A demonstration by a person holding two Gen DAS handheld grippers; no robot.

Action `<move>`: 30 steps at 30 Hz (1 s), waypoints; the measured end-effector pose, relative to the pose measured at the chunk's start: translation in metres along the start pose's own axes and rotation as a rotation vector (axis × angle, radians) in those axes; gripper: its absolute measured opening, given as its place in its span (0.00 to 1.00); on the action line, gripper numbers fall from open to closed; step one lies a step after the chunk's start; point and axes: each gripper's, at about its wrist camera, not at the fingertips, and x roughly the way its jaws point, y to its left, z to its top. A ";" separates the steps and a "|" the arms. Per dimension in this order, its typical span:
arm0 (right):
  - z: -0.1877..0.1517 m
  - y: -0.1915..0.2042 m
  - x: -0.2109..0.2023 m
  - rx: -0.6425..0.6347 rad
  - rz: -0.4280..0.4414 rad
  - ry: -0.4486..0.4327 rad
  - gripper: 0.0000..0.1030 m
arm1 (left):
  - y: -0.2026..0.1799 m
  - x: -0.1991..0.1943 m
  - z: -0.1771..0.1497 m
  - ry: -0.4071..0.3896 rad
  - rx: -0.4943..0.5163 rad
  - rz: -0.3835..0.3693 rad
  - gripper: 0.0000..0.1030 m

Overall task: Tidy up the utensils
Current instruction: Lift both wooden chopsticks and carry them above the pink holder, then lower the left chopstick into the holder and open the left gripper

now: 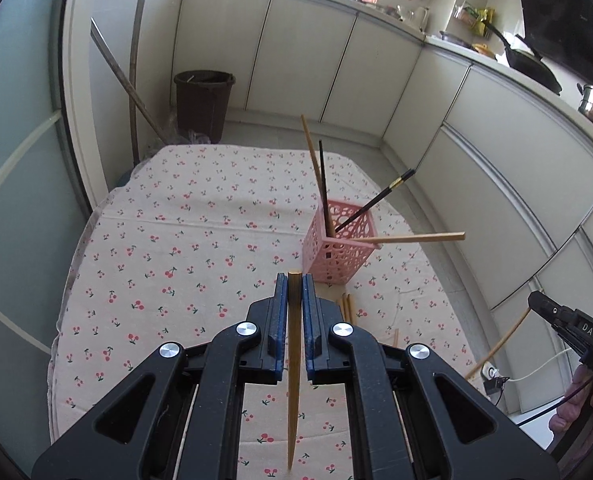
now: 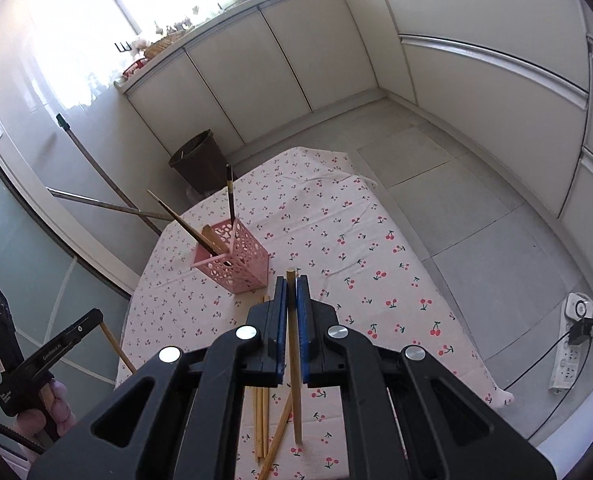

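Standing tilted in the pink basket point(image 1: 338, 250) are four chopsticks, two wooden and two black, fanned out over its rim; the basket sits on the cherry-print tabletop point(image 1: 184, 240), toward its right edge in the left wrist view. The left hand-held gripper point(image 1: 295, 290) is clamped on a wooden chopstick point(image 1: 294, 380) w/ the blue pads pressed to both sides; the blunt end pokes just past the fingertips and the thin end hangs down toward the cloth. The right hand-held gripper point(image 2: 291, 294) is likewise closed tight on another wooden chopstick point(image 2: 295, 360), top end just above the tips, the rest slanting down below the jaws. Both are held above the tabletop, near the basket but not touching it. Loose wooden chopsticks point(image 2: 261, 420) lie on the cloth just beside the basket, under the right hand-held gripper. Beyond the tabletop: dark bin point(image 1: 204, 104) by the white cabinets point(image 1: 296, 60), power strip point(image 2: 572, 344) on the floor.
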 end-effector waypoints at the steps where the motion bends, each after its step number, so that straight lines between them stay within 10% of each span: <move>1: 0.003 0.001 -0.005 0.004 0.006 -0.015 0.05 | -0.001 -0.004 0.003 -0.012 0.000 -0.005 0.06; 20: 0.139 0.001 -0.044 0.090 0.053 -0.231 0.05 | -0.080 -0.042 0.137 -0.209 0.089 -0.046 0.06; 30: 0.180 0.028 -0.028 0.053 0.101 -0.251 0.05 | -0.091 0.014 0.164 -0.186 0.090 -0.011 0.08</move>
